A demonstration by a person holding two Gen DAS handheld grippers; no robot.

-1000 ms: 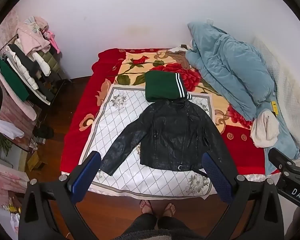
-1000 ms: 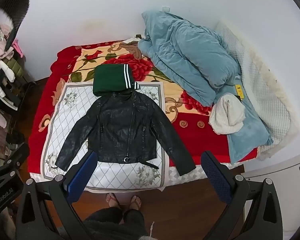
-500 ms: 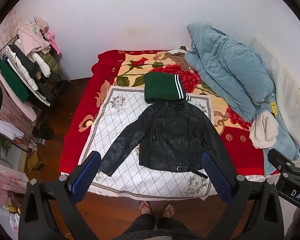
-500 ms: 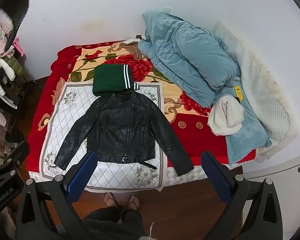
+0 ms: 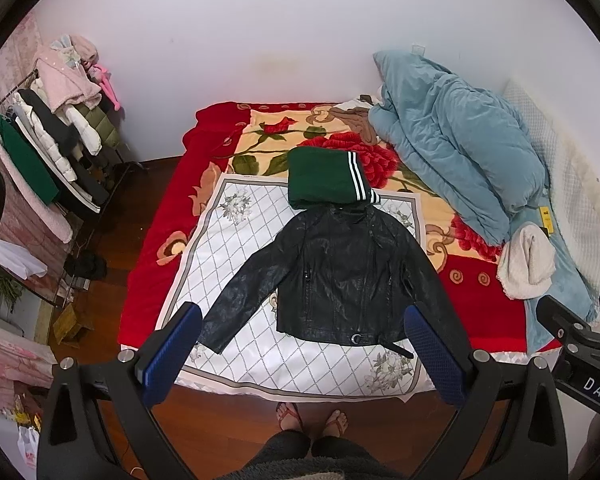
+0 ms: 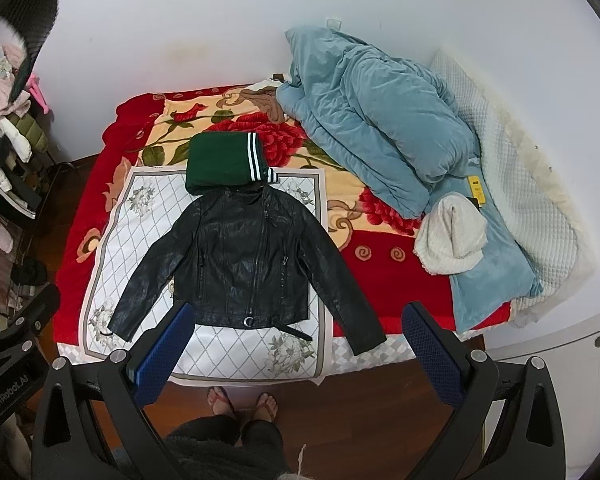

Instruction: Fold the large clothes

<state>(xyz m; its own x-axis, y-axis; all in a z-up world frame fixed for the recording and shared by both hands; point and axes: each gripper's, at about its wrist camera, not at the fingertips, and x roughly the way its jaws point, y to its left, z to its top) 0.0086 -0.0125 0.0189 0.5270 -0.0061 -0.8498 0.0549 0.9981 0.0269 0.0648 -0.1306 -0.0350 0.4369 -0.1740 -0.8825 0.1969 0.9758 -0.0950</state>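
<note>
A black leather jacket (image 5: 340,276) lies flat, front up, sleeves spread, on a white patterned sheet (image 5: 236,236) on the bed; it also shows in the right wrist view (image 6: 244,256). A folded green garment with white stripes (image 5: 324,178) lies just beyond its collar, also seen in the right wrist view (image 6: 224,162). My left gripper (image 5: 302,354) is open and empty, held high above the bed's near edge. My right gripper (image 6: 296,350) is open and empty at about the same height.
A blue duvet (image 5: 456,148) and a cream bundle (image 5: 526,260) lie on the bed's right side. A clothes rack (image 5: 48,152) stands at the left. The person's feet (image 5: 312,418) stand on the wooden floor at the bed's edge.
Both views have drifted slightly back and up from the bed. The jacket and the green garment have not moved.
</note>
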